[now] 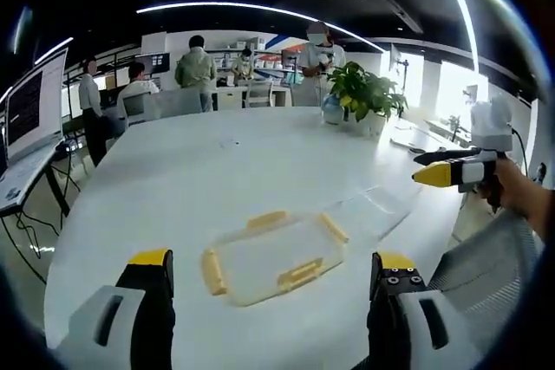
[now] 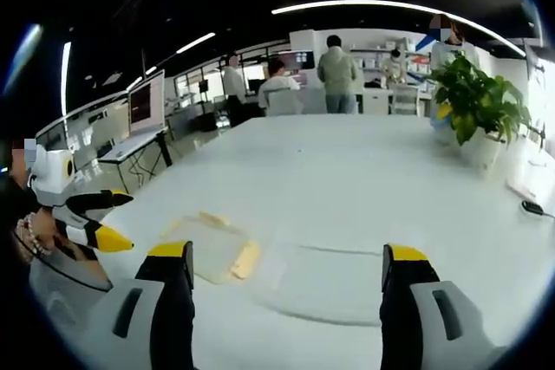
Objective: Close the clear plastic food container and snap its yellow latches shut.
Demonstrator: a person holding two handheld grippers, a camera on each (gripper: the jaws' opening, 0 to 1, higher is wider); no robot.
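Note:
A clear lid (image 1: 273, 253) with yellow latches (image 1: 299, 273) on its sides lies flat on the white table (image 1: 217, 171), just ahead of and between my left gripper's (image 1: 271, 268) open jaws. Beside it, to the right, sits the clear container base (image 1: 377, 205), apart from the lid. My right gripper (image 1: 438, 168) is held in the air at the right, above the table edge. In the right gripper view the container base (image 2: 329, 283) lies between my right gripper's (image 2: 286, 257) open jaws, the lid (image 2: 212, 249) to its left, and the left gripper (image 2: 100, 223) at the far left.
A potted plant (image 1: 364, 93) stands at the far side of the table, with a cable (image 2: 533, 208) lying near it. Several people and chairs are beyond the table. A monitor (image 1: 35, 101) stands on a desk at the left.

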